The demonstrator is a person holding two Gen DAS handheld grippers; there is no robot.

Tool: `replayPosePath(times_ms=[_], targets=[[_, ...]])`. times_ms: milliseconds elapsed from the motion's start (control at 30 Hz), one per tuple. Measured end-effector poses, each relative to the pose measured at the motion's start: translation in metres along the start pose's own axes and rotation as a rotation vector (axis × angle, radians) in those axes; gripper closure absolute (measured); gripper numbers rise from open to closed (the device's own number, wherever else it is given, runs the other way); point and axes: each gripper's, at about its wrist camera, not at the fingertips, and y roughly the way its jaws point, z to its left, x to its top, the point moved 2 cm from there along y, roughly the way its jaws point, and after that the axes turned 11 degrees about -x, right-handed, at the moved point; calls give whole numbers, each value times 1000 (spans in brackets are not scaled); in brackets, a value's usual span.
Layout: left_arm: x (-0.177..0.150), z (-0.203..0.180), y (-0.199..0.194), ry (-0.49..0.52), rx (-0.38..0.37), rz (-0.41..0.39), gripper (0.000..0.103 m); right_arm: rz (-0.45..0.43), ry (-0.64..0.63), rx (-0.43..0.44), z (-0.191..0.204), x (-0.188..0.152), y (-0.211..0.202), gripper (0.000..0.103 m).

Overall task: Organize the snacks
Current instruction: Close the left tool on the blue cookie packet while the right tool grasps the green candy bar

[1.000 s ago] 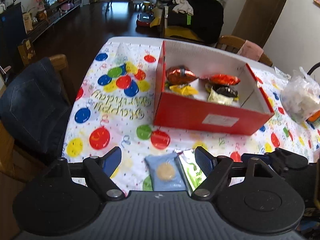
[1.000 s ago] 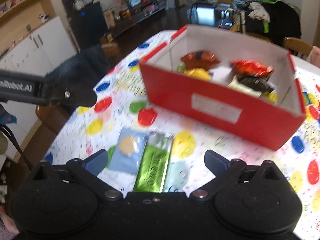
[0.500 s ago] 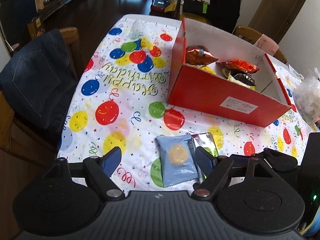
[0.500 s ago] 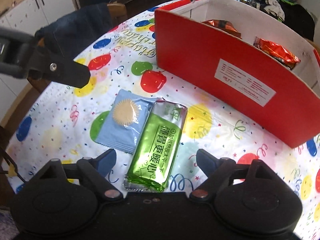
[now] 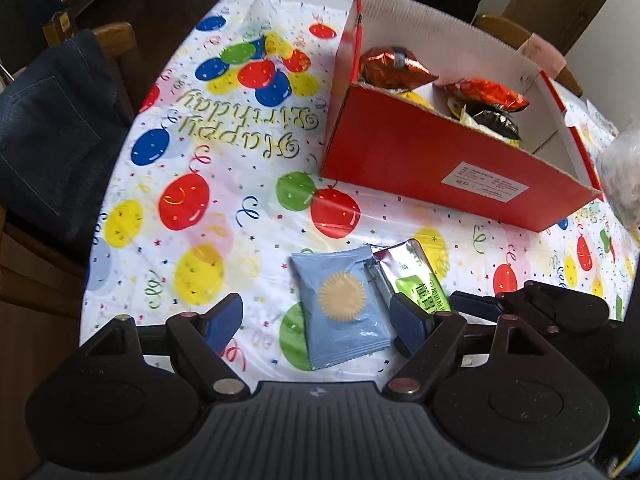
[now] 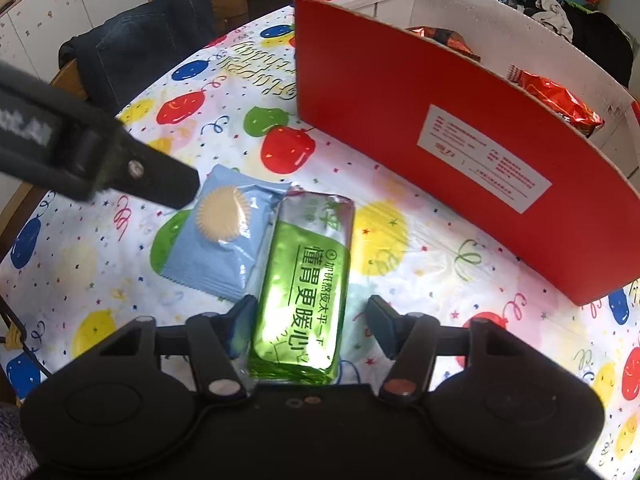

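Note:
A light blue snack packet (image 5: 342,302) and a shiny green snack bar (image 5: 416,280) lie side by side on the balloon tablecloth. My left gripper (image 5: 316,326) is open, low over the cloth, with the blue packet between its fingers. My right gripper (image 6: 310,326) is open, its fingers on either side of the green bar (image 6: 306,280); the blue packet (image 6: 222,236) lies just left of it. The red cardboard box (image 5: 440,160) behind holds several foil snack bags (image 5: 396,68). The box also shows in the right wrist view (image 6: 400,108).
A chair with a denim jacket (image 5: 48,120) stands at the table's left edge. A clear plastic bag (image 5: 624,176) lies right of the box. The left gripper's finger (image 6: 120,168) crosses the right wrist view above the blue packet.
Both grippers have come down and forward toward the two packets. The blue packet now lies between the left fingers and the green bar between the right fingers. Both stay open.

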Motion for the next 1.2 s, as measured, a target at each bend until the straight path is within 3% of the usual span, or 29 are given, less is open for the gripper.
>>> replayPosePath(times_ms=[67, 433, 833, 1033, 1200], targets=[[4, -2, 7, -12, 5, 23, 23, 0, 9, -3, -6, 1, 1, 61], [11, -11, 42, -32, 33, 78, 23, 27, 164, -8, -53, -11, 0, 62], [7, -3, 59, -76, 43, 99, 24, 16, 234, 23, -65, -23, -17, 62], [7, -2, 59, -79, 51, 96, 36, 11, 235, 25, -65, -22, -20, 62], [5, -5, 56, -46, 77, 91, 56, 5, 241, 18, -64, -21, -21, 62]])
